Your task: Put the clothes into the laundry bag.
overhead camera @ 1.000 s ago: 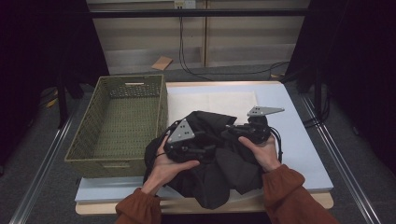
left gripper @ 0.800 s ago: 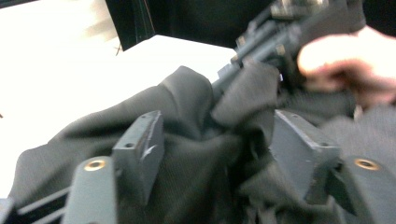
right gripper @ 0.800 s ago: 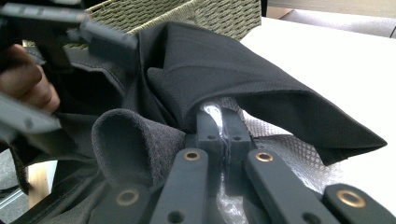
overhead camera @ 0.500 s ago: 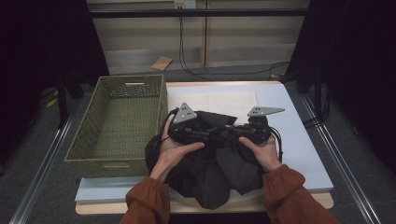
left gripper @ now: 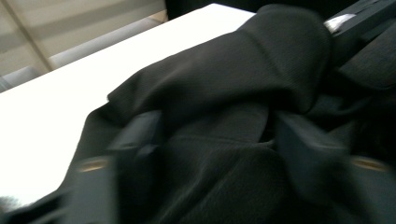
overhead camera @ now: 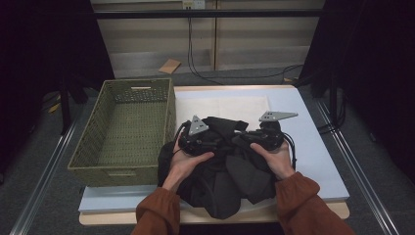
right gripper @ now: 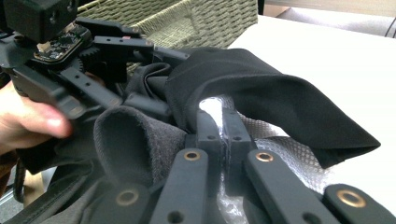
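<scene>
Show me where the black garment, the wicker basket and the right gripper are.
black garment (overhead camera: 230, 181): high view, on the bunched cloth near the table's front edge.
wicker basket (overhead camera: 122, 170): high view, on its front wall.
right gripper (right gripper: 223, 122): right gripper view, midway between its fingertips, closed on the cloth.

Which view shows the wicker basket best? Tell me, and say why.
The high view: the whole wicker basket sits left of the black garment. The right gripper view catches just a woven corner behind the cloth. The left gripper view looks across cloth and table.
</scene>
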The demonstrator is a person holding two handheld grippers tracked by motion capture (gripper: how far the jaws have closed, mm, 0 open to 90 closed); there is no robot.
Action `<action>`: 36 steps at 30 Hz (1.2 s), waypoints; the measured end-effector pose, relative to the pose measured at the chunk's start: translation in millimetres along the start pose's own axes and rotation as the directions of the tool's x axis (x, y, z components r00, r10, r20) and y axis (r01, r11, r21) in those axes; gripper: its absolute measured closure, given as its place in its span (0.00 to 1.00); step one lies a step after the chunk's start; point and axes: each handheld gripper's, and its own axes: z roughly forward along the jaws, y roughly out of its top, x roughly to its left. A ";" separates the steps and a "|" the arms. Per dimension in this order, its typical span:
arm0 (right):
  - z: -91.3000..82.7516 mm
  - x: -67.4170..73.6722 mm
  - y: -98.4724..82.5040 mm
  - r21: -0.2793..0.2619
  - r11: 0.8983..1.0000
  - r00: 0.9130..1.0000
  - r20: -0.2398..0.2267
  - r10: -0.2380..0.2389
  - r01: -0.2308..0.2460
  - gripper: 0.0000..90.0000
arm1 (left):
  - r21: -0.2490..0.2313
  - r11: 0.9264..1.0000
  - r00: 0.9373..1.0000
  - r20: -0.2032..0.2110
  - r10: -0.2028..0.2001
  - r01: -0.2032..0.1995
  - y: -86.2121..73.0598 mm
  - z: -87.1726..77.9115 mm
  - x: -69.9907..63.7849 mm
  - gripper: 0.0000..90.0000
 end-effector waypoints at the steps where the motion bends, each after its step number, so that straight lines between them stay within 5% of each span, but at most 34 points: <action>1: 0.4 -0.4 -0.2 0.001 1.000 1.000 0.003 0.000 0.000 0.98 | -0.014 1.000 1.000 0.025 -0.010 0.011 -0.5 0.2 -0.1 0.55; 4: -0.6 -1.1 -0.3 0.001 1.000 1.000 0.004 0.004 -0.004 0.98 | -0.036 0.999 0.999 0.033 0.008 -0.007 -0.3 -4.8 -3.3 0.76; 7: -2.2 -3.3 -0.5 -0.010 1.000 1.000 0.001 0.009 -0.009 0.98 | -0.044 0.999 0.998 0.061 -0.007 0.010 1.0 -12.5 -4.0 0.85; 16: -5.4 -7.0 -0.9 -0.022 0.999 1.000 0.006 0.025 -0.024 0.98 | -0.085 0.996 0.993 0.115 0.027 -0.017 9.8 -23.9 -16.6 0.90; 20: -6.3 -7.9 -0.9 -0.024 0.999 1.000 0.009 0.028 -0.028 0.98 | -0.091 0.995 0.986 0.159 0.047 -0.033 11.9 -31.7 -23.3 0.89; 27: -6.7 -9.0 -1.1 -0.025 0.999 0.999 0.010 0.032 -0.032 0.98 | -0.106 0.992 0.981 0.174 0.090 -0.073 13.1 -41.0 -32.6 0.90; 29: -6.8 -9.8 -1.3 -0.029 0.999 0.999 0.011 0.040 -0.040 0.98 | -0.122 0.990 0.969 0.227 0.096 -0.070 13.7 -42.7 -36.1 0.90; 32: -6.8 -11.1 -1.4 -0.035 0.999 0.999 0.018 0.041 -0.041 0.98 | -0.126 0.987 0.963 0.240 0.126 -0.098 15.8 -43.1 -44.1 0.91; 36: -6.2 -11.3 -1.3 -0.041 0.998 0.999 0.022 0.048 -0.047 0.98 | -0.118 0.984 0.944 0.285 0.164 -0.136 17.0 -35.9 -62.1 0.91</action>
